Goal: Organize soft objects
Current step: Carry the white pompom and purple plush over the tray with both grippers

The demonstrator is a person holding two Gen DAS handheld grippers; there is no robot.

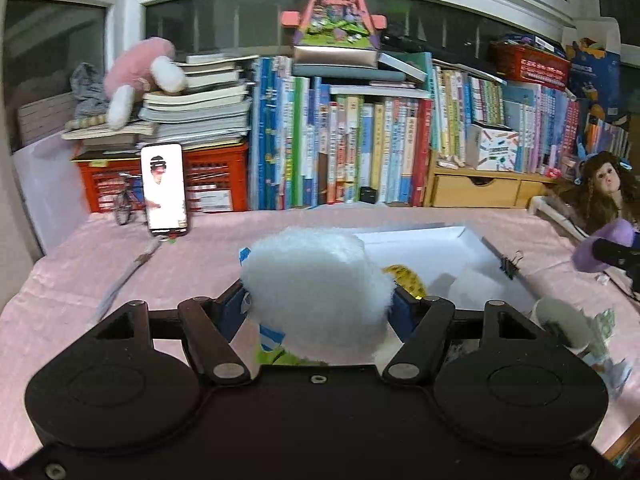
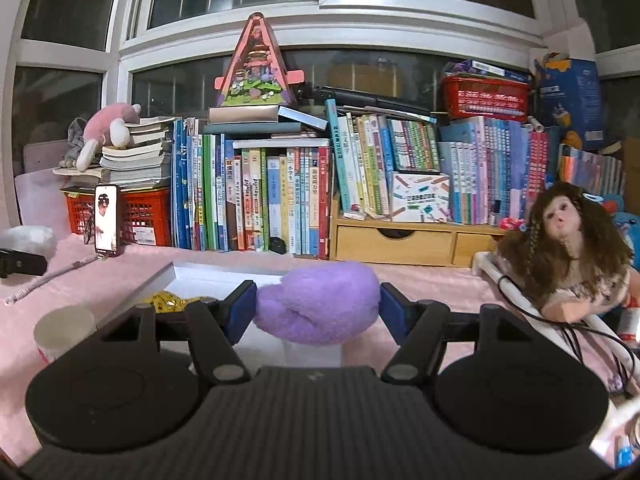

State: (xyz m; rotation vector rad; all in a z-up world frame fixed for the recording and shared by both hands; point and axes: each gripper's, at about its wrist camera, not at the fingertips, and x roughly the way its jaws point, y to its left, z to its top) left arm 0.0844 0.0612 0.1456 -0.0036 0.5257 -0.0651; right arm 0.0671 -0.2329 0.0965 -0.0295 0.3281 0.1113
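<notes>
A: Jaws first. In the left wrist view the left gripper (image 1: 318, 300) is clamped on a white fluffy plush (image 1: 316, 292), blue pads pressed into both flanks, low centre of frame.

B: The plush bulges above the pads and fills the gap completely. Behind it, right of centre, sits the white box (image 1: 440, 240) with something yellow (image 1: 406, 280) inside.

A: Over to the right wrist view: the right gripper (image 2: 318, 308) is closed on a purple plush (image 2: 318, 302), squeezed between the pads, centre frame, held above the pink tablecloth (image 2: 120, 276).

B: The box (image 2: 208, 276) lies just left of and behind that purple one here.

A: The risks?

B: Soft fur compresses, so either plush could slide out of the pads, I'd say. And a paper cup (image 2: 64, 332) stands at lower left, near the box, so a careless sweep could tip it.

A: The doll (image 2: 568, 248) at right, with loose cables, could snag too.
</notes>
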